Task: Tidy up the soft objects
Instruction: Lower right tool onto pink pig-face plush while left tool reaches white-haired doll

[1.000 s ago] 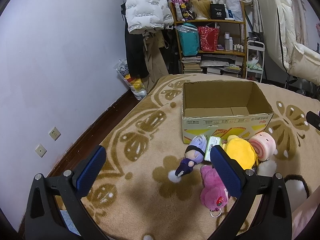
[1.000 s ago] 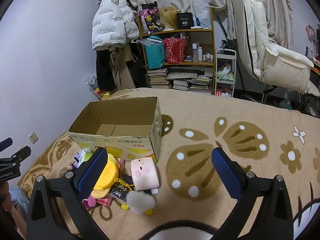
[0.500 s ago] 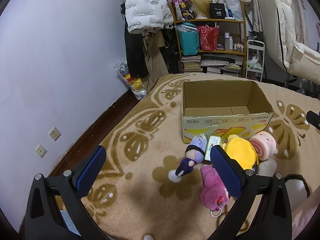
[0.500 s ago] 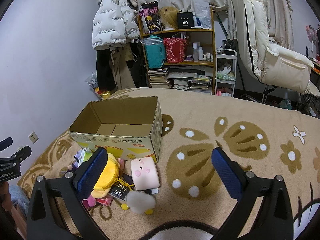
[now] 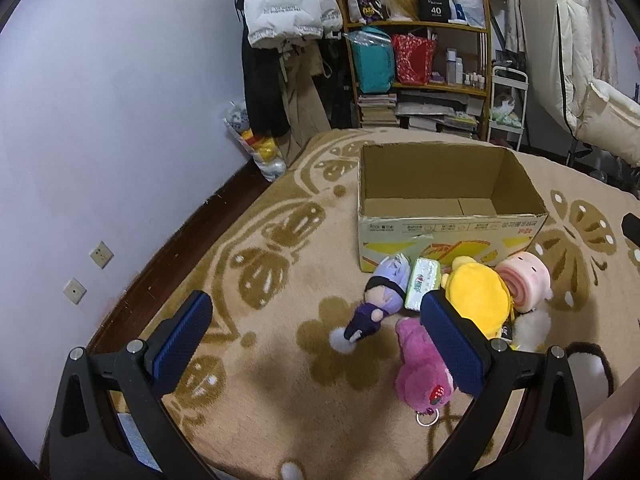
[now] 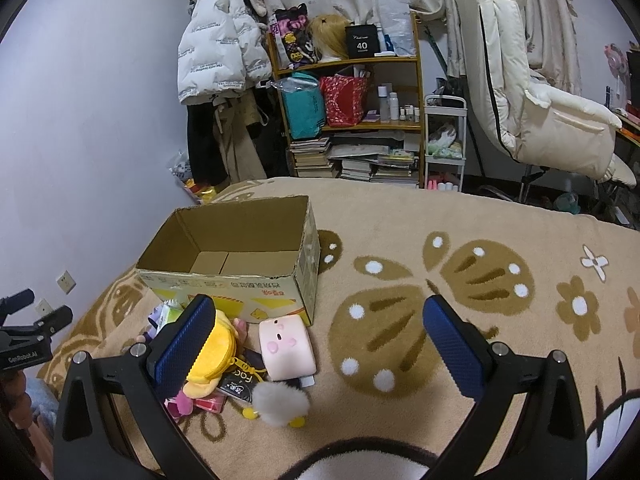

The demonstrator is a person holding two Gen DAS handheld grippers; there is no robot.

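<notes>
My left gripper (image 5: pixel 316 344) hangs wide open, empty, low in frame over the patterned carpet (image 5: pixel 260 264). My right gripper (image 6: pixel 316 344) likewise spread, holding nothing. Soft toys cluster lower centre, just before the cardboard box (image 5: pixel 448 236): purple doll (image 5: pixel 380 300), pink plush (image 5: pixel 420 372), yellow plush (image 5: pixel 476 296), pink roll cushion (image 6: pixel 286 342), white pompom (image 6: pixel 280 398). Box open-topped, mid-frame. Cluttered shelf (image 6: pixel 356 120) at upper centre.
</notes>
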